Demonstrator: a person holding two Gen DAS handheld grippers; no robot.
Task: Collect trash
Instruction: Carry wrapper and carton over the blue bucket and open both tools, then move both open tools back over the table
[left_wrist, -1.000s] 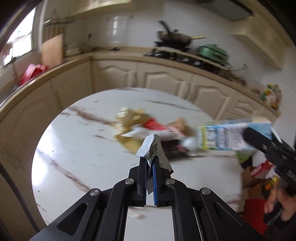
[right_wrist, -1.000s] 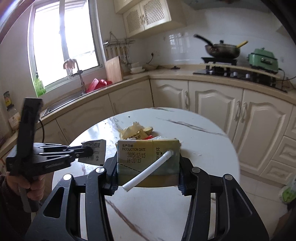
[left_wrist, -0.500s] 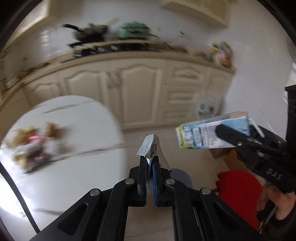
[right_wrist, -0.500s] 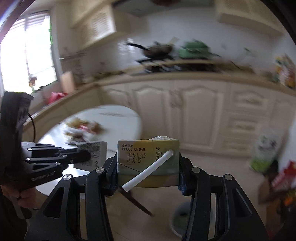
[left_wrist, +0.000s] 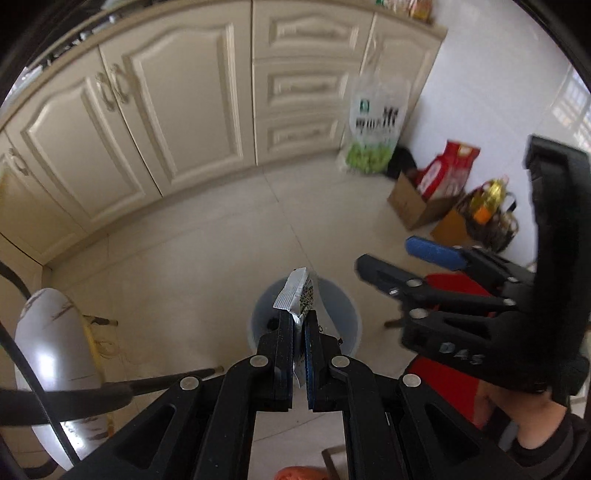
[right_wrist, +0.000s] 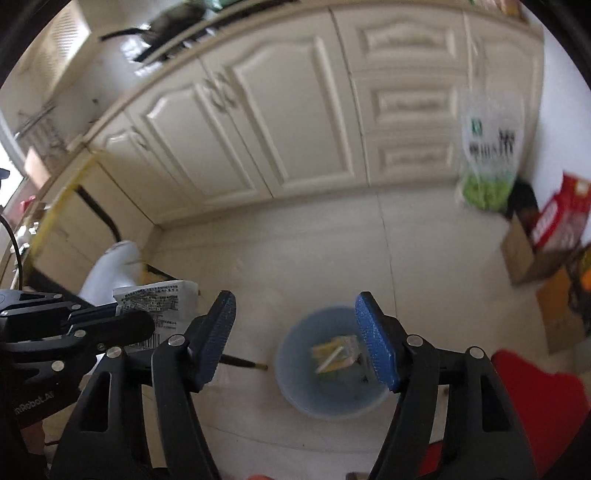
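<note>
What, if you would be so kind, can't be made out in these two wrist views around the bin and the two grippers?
- Bin, left wrist view: its inside is hidden by the left gripper and the wrapper it pinches.
- Carton in the bin, right wrist view: blurred, print unreadable.
- Wrapper, right wrist view: partly covered by the left gripper's fingers.
- Right gripper: open, empty.

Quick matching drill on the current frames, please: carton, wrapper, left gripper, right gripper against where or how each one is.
Things:
1. carton
2. wrapper
3. left gripper
4. right gripper

States:
A. jaws apart, nothing between them
B. lying inside the bin
C. pinched between jaws above the bin
D. jaws shut on trash

Pairs: 1-B, 2-C, 3-D, 4-A
</note>
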